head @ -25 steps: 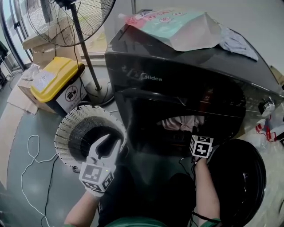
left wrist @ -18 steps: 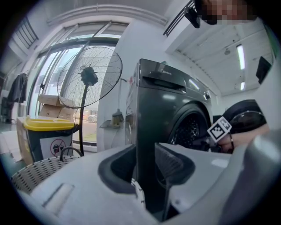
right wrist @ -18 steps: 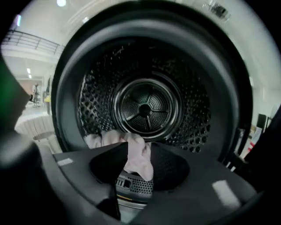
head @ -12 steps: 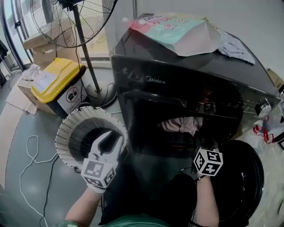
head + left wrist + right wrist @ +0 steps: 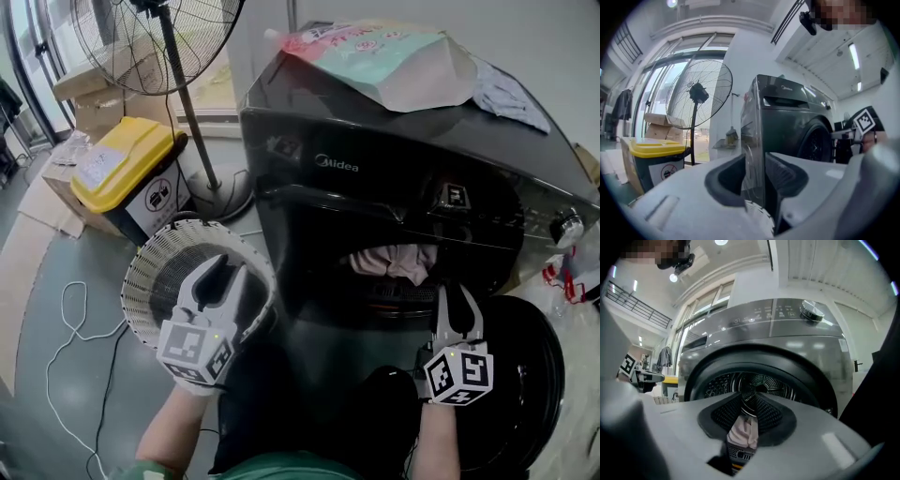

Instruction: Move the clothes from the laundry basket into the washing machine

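Note:
The dark washing machine [image 5: 375, 169] stands with its door [image 5: 520, 375] swung open to the right. A pink garment [image 5: 398, 262] lies in the drum mouth, and the right gripper view shows the same pink garment [image 5: 744, 431] beyond the jaws. My right gripper [image 5: 457, 291] [image 5: 750, 401] hovers just in front of the drum. Its jaws have just been closing and now stand together with nothing between them. My left gripper [image 5: 225, 267] [image 5: 754, 168] is open and empty over the white laundry basket [image 5: 150, 262], whose inside looks dark.
A detergent bag [image 5: 375, 56] and a grey cloth [image 5: 506, 94] lie on top of the machine. A standing fan [image 5: 150, 37] and a yellow-lidded bin [image 5: 122, 169] are to the left. A white cable [image 5: 75, 319] snakes across the floor.
My right gripper has drawn back from the drum mouth toward me, leaving the pink garment inside. My left gripper stays over the basket, raised slightly.

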